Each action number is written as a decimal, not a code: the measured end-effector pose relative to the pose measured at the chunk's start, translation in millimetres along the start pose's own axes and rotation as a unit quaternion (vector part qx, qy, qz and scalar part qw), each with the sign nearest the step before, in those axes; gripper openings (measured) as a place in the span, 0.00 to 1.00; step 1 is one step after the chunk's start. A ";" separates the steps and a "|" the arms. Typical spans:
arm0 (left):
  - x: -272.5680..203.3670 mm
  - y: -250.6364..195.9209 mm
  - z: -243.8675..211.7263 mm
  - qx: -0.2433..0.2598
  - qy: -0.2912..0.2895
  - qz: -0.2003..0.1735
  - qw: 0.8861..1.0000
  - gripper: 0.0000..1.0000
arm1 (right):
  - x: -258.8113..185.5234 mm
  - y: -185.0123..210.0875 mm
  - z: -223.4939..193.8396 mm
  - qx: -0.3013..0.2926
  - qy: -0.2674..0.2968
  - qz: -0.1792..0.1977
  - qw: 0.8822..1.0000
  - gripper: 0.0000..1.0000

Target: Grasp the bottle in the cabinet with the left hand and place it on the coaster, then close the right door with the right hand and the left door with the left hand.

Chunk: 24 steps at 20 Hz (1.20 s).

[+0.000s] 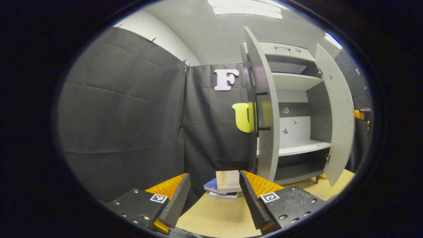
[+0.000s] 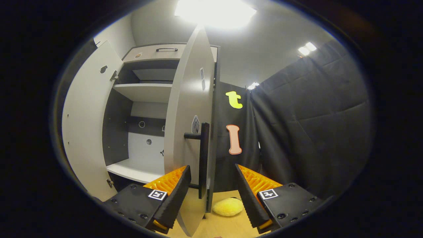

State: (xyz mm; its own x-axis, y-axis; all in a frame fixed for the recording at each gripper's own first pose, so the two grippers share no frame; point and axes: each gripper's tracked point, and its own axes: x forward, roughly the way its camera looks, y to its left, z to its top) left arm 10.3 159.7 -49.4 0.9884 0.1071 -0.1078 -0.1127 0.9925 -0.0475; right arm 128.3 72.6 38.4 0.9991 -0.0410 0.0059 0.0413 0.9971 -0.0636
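Note:
The grey cabinet (image 1: 297,82) stands with both doors swung wide; the shelves I can see inside are bare. In the left gripper view the left door (image 1: 266,109) is nearest and the right door (image 1: 337,112) is farther off. My left gripper (image 1: 214,198) is open and hangs over the wooden table, short of the left door. In the right gripper view the right door (image 2: 190,109) stands edge-on right in front. Its black bar handle (image 2: 204,158) lies in the gap of my open right gripper (image 2: 213,191), untouched by either finger. The left door (image 2: 86,125) is beyond.
A small stack of books (image 1: 224,186) lies on the table (image 1: 211,218) just ahead of the left gripper. A yellow soft object (image 2: 228,206) sits on the table below the right door. Black cloth walls close in both sides.

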 end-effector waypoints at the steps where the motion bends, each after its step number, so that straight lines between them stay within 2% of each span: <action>1: -1.1 3.6 0.3 0.000 0.000 0.003 1.000 0.91 | 3.0 9.2 -0.1 0.003 0.000 0.007 1.000 0.86; 5: -8.8 18.3 -4.7 0.005 0.004 0.016 1.000 0.91 | 13.6 52.6 -0.8 0.009 -0.003 0.043 0.999 0.86; 8: -9.9 29.4 -5.4 0.006 0.006 0.024 1.000 0.91 | 22.0 73.6 -1.4 0.009 -0.005 0.054 0.998 0.93; 11: -4.7 32.8 0.4 0.006 0.003 0.026 1.000 0.91 | 22.6 91.1 3.9 0.014 -0.009 0.071 0.997 0.94; 12: -0.7 29.8 4.0 0.004 0.001 0.023 1.000 0.86 | 18.2 92.5 5.6 0.015 -0.012 0.076 0.997 0.94; 14: 13.6 21.1 16.5 0.002 -0.006 0.011 1.000 0.86 | 11.8 87.5 5.5 0.011 -0.017 0.076 0.997 0.94; 15: 22.8 15.1 25.0 0.002 -0.011 0.005 1.000 0.91 | 7.5 83.2 4.1 0.010 -0.017 0.075 0.997 0.97; 16: 33.5 8.0 33.1 0.001 -0.015 -0.002 1.000 0.86 | 3.1 78.0 1.7 0.011 -0.015 0.075 0.997 0.98; 17: 42.8 1.5 41.7 0.000 -0.020 -0.009 1.000 0.86 | -0.8 71.9 -1.4 0.012 -0.012 0.074 0.997 0.98; 19: 61.7 -12.0 59.4 -0.005 -0.033 -0.018 0.999 0.86 | -8.4 52.0 -10.9 0.011 -0.003 0.062 0.998 0.98; 20: 70.8 -18.1 68.5 -0.009 -0.039 -0.022 0.999 0.92 | -12.3 40.3 -16.6 0.009 0.003 0.052 0.999 0.97; 21: 79.8 -24.2 77.1 -0.013 -0.047 -0.026 0.998 0.86 | -16.2 28.7 -22.9 0.007 0.010 0.045 0.999 0.97; 22: 88.9 -29.8 84.5 -0.017 -0.052 -0.029 0.998 0.92 | -19.5 18.0 -28.9 0.006 0.018 0.038 0.999 0.96; 24: 100.5 -40.5 99.0 -0.021 -0.061 -0.031 0.997 0.91 | -26.0 -2.7 -39.2 0.005 0.032 0.025 0.999 0.98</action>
State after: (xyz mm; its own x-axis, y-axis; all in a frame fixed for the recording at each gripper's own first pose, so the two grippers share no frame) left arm 124.2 136.1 40.0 0.9983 0.0545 0.0191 -0.0526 0.9944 -0.0915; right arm 102.3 68.5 -0.7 0.9981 0.0044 -0.0609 -0.0076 0.9986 -0.0531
